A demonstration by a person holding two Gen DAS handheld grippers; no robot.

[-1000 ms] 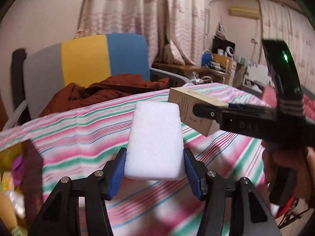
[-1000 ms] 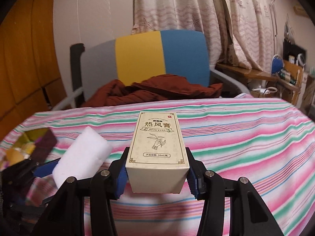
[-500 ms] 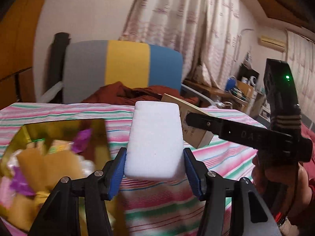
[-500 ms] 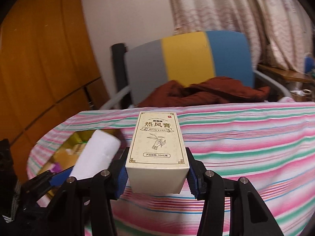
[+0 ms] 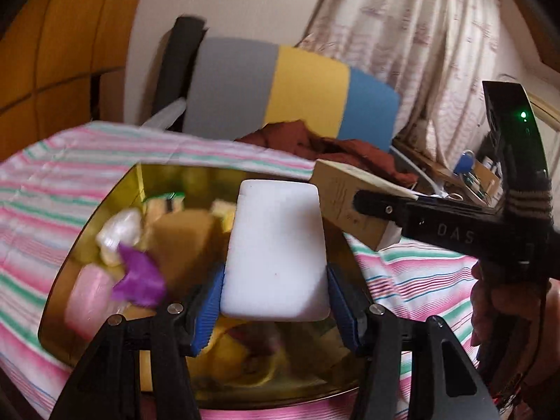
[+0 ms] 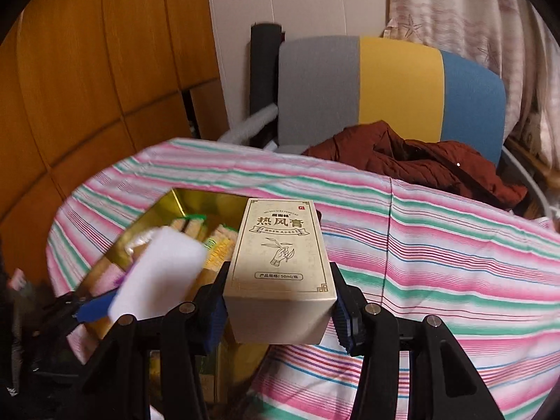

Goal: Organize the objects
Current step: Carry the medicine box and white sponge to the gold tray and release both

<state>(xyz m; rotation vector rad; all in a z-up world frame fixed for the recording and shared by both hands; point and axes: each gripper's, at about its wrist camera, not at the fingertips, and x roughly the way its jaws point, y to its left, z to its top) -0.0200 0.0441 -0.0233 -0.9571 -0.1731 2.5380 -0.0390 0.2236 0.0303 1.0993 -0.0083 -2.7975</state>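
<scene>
My left gripper (image 5: pixel 274 302) is shut on a white sponge block (image 5: pixel 276 252), held above a gold box (image 5: pixel 87 217) full of small items. The same white sponge block (image 6: pixel 157 273) shows at the left of the right wrist view, over the gold box (image 6: pixel 164 206). My right gripper (image 6: pixel 280 304) is shut on a cream carton with Chinese print (image 6: pixel 280 266), which hangs over the box's right edge. In the left wrist view that carton (image 5: pixel 346 203) sits just right of the sponge, gripped by the right gripper (image 5: pixel 381 210) in a person's hand (image 5: pixel 507 304).
A striped pink, green and white cloth (image 6: pixel 455 262) covers the table. Behind it stands a chair with a grey, yellow and blue back (image 6: pixel 395 87) and a rust-red jacket (image 6: pixel 420 164). Wooden panels (image 6: pixel 87 70) line the left; curtains (image 5: pixel 420 35) hang at the right.
Both grippers have swung left across the table with their loads. The gold box, earlier at the far left edge, now lies directly beneath the sponge and beside the carton.
</scene>
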